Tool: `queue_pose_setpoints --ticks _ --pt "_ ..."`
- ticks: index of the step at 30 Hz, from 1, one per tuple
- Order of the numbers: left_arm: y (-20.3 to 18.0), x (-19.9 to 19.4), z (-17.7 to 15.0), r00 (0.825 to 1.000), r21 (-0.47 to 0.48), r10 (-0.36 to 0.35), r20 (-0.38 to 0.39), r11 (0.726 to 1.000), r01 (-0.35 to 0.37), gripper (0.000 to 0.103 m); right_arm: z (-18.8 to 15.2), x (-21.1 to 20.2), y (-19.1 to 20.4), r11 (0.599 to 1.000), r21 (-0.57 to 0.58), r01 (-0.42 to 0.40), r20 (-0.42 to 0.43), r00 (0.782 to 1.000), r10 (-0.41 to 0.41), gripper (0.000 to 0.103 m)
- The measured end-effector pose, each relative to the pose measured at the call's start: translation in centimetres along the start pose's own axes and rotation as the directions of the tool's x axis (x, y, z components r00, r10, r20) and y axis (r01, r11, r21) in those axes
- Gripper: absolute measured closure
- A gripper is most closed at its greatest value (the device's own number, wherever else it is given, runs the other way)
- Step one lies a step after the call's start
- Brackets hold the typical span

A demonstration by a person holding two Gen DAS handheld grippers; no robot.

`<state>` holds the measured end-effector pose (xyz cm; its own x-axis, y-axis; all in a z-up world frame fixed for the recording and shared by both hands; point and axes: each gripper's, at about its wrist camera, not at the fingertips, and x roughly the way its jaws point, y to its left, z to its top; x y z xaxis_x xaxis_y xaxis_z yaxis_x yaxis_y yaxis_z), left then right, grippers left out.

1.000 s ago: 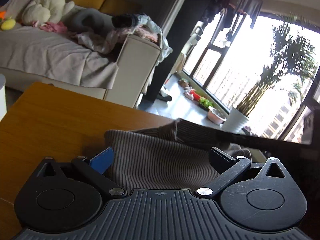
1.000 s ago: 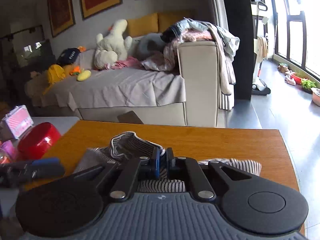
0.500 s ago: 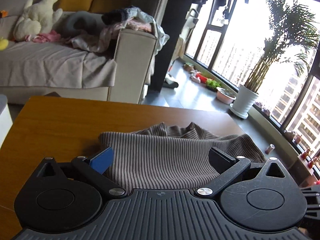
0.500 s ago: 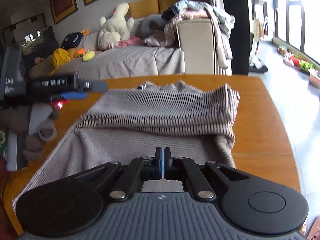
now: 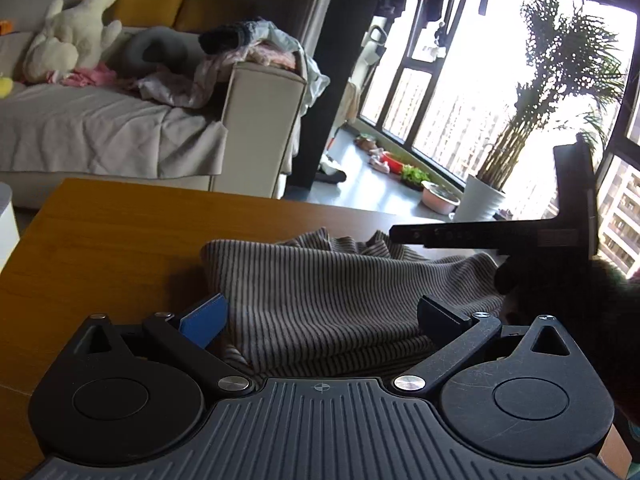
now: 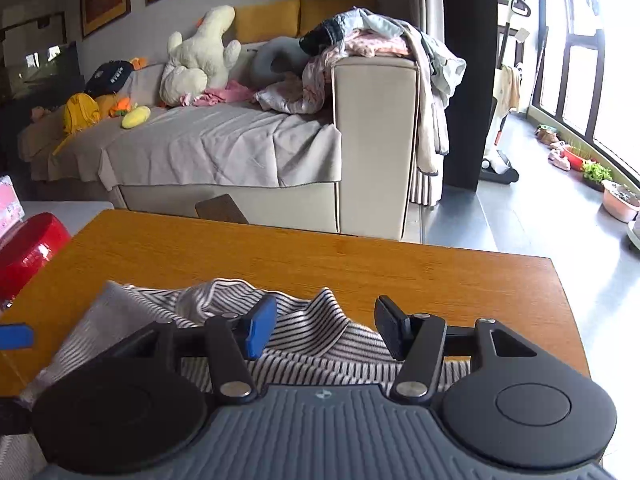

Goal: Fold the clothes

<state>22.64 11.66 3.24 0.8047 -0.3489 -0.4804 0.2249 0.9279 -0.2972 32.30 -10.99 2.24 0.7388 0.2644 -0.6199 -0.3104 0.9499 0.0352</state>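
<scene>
A brown-and-white striped garment (image 5: 320, 292) lies folded over on the wooden table (image 5: 100, 240). My left gripper (image 5: 322, 316) is open just above its near edge, the cloth lying between the blue pad (image 5: 204, 320) and the black one without being pinched. The other gripper (image 5: 480, 236) shows as a black bar over the garment's far right side. In the right wrist view, my right gripper (image 6: 325, 326) stands open over the striped garment (image 6: 304, 320), near its rumpled collar end, holding nothing. The left gripper's blue tip (image 6: 16, 336) shows at the left edge.
Beyond the table (image 6: 360, 264) stands a beige sofa (image 6: 372, 140) with a pile of clothes (image 6: 372, 40) on its arm and a plush toy (image 6: 200, 56). A red object (image 6: 28, 252) sits left of the table. A potted plant (image 5: 484, 200) stands by the windows.
My right gripper, shut half a second ago, has opened and now sits low over the garment's far end. The left gripper stayed open over the cloth.
</scene>
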Motion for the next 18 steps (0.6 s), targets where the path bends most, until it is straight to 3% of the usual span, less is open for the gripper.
queue_pose_setpoints --ticks 3,7,10,12,18 --pt "1.7 -1.2 0.6 1.0 -0.024 0.012 0.014 1.0 -0.012 0.0 -0.3 2.7 -0.4 0.999 -0.008 -0.034 -0.062 0.998 0.034 0.049" --pt "4.0 -1.6 1.4 0.999 -0.101 0.03 0.029 0.995 -0.027 0.0 -0.8 1.5 -0.2 0.999 -0.013 -0.046 -0.015 0.999 0.046 0.09" --pt "4.6 -1.2 2.1 0.999 -0.164 0.028 0.027 0.986 -0.023 0.0 -0.7 -0.9 0.4 0.998 -0.031 -0.055 0.031 0.998 0.055 0.092" --pt "4.7 -1.9 2.7 0.998 -0.184 0.029 0.05 0.983 -0.019 0.0 -0.3 -4.5 0.5 0.994 -0.021 -0.105 0.082 0.991 0.107 0.093" --pt "3.0 -5.0 5.0 0.989 -0.135 0.019 0.148 0.991 0.001 0.0 -4.1 -14.8 1.3 0.968 0.002 -0.251 0.115 0.962 0.249 0.093"
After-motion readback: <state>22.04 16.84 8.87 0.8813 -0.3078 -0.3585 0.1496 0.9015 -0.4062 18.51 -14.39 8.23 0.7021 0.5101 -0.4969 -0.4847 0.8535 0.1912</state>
